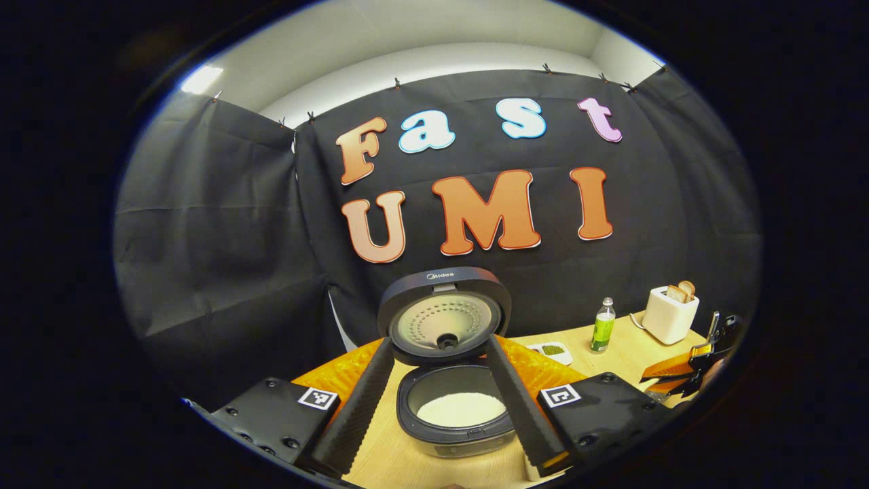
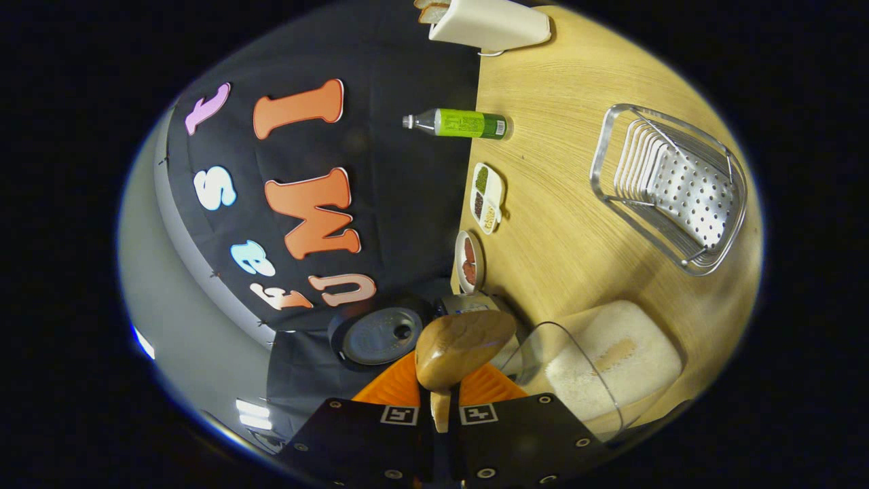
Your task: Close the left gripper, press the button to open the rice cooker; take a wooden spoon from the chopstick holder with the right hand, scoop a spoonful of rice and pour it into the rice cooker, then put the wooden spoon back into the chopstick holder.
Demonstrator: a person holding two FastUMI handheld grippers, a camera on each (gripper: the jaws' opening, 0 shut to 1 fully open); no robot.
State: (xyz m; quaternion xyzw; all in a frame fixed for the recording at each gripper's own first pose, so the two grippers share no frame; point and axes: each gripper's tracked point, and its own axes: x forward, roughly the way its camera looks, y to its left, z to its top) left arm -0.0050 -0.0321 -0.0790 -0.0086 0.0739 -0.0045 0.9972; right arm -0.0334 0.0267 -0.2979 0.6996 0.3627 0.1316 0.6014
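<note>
Gripping wooden spoon (image 2: 464, 348) (handle pinched), right tool (image 2: 441, 407); left tool (image 1: 441, 401) spread

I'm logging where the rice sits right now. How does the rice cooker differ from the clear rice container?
The rice cooker is dark and round, with its lid hinged open upright; the clear rice container is transparent, squarish and has no lid showing. The rice cooker holds a shallow round layer of rice; the clear rice container's rice has a bare dent in its middle. Both stand on the wooden table and hold white rice.
</note>
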